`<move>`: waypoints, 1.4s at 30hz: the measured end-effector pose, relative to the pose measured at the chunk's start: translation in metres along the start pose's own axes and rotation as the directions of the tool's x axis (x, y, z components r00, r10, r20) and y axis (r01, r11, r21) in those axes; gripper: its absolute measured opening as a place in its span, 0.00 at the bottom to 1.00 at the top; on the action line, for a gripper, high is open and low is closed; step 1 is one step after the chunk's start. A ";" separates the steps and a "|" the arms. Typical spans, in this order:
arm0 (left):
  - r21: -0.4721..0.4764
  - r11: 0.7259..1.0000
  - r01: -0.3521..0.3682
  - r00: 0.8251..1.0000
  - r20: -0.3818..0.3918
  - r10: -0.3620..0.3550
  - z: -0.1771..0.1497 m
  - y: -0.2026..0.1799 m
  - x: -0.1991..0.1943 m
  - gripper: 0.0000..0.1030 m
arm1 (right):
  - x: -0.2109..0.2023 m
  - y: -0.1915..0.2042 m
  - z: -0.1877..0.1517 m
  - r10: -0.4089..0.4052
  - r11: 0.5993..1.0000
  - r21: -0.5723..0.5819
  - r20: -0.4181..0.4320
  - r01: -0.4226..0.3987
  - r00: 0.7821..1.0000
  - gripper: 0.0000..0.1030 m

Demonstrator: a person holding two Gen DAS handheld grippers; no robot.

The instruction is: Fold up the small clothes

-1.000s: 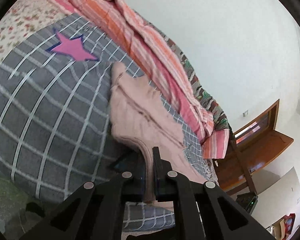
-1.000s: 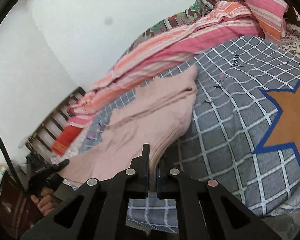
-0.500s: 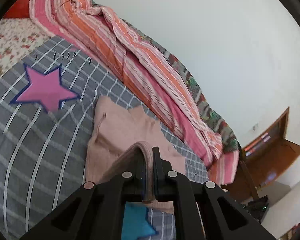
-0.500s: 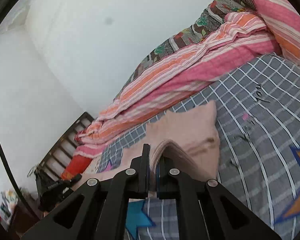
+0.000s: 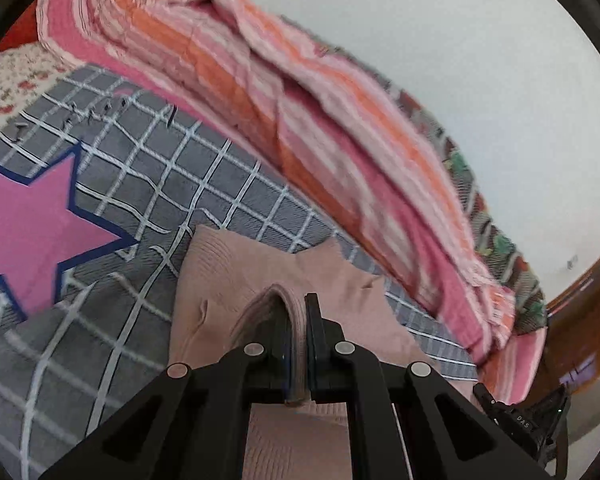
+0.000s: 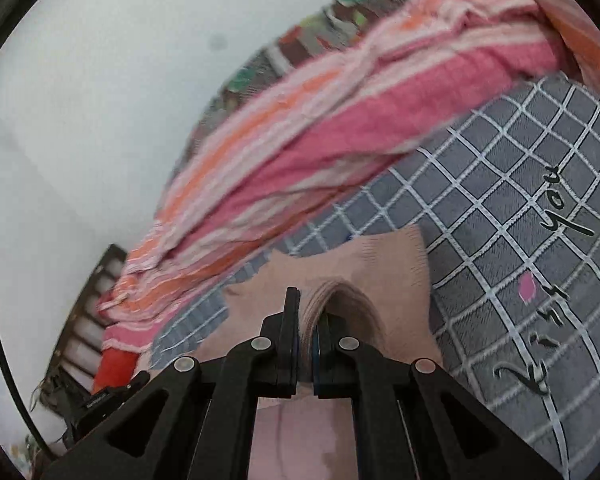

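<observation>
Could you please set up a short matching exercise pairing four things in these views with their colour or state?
Things:
1. left tool
2. star
3. garment
4. striped blanket

Descriptions:
a. pale pink, lying on the checked cover
b. magenta with a dark blue outline
c. shut on a fold of cloth
d. pink and orange, bunched near the wall

Pairs: 1-c, 2-b, 3-a, 4-d

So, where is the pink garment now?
The pink garment lies on the grey checked blanket, below the striped quilt, its near edge pinched by the left gripper and right gripper.
</observation>
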State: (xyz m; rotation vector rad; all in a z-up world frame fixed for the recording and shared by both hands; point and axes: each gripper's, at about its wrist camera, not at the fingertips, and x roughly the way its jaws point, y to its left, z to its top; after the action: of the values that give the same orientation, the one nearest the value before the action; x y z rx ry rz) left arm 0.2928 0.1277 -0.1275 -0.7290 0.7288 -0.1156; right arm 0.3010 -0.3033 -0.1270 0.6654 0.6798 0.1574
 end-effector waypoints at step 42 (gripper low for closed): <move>0.010 0.998 0.057 0.991 -0.118 -0.055 -0.112 0.041 -0.039 0.60 | -0.052 -0.011 -0.127 -0.080 0.974 -0.222 -0.206 0.033 0.975 0.48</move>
State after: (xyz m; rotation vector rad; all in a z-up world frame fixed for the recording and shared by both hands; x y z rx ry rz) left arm 0.1855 0.1083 -0.1889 -0.7343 0.8197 -0.2162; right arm 0.1806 -0.2641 -0.1801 0.4207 0.8739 0.2492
